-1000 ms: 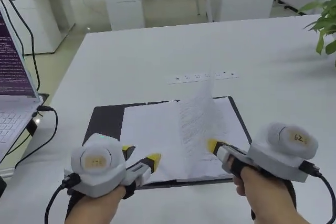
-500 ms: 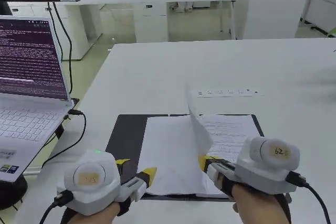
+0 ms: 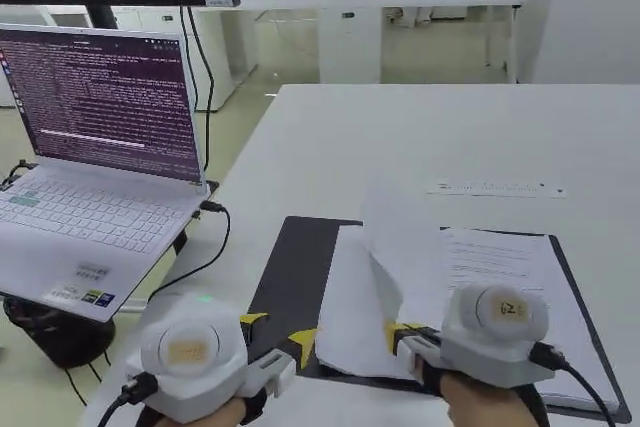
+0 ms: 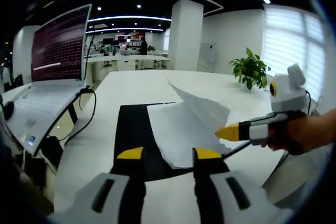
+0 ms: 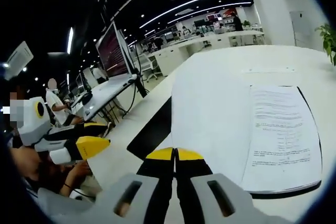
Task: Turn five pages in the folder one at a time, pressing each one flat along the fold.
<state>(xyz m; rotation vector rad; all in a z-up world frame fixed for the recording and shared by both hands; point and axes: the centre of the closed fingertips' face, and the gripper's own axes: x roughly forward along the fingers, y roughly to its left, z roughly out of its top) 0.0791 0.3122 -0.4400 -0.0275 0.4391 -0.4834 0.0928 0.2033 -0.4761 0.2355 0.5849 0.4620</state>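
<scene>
A black folder (image 3: pixel 288 272) lies open on the white table, with a printed page (image 3: pixel 500 262) flat on its right half. A white page (image 3: pixel 398 245) curves up over the fold toward the left side. My right gripper (image 3: pixel 396 333) is shut on this page's lower edge; in the right gripper view its yellow tips (image 5: pixel 175 155) meet on the sheet (image 5: pixel 210 108). My left gripper (image 3: pixel 280 328) hovers open at the folder's near left edge, nothing between its fingers. The left gripper view has its jaws (image 4: pixel 168 153) apart before the lifted page (image 4: pixel 184 127), and the right gripper (image 4: pixel 231 131) comes in from the right.
An open laptop (image 3: pixel 100 147) stands left of the table, with a cable (image 3: pixel 195 267) hanging by the edge. A white power strip (image 3: pixel 497 189) lies behind the folder. A potted plant (image 4: pixel 251 69) is at the far side. Desks fill the background.
The right gripper has carried the lifted page leftward across the fold, so it now leans over the left half. The head camera has swung left, bringing the laptop into view.
</scene>
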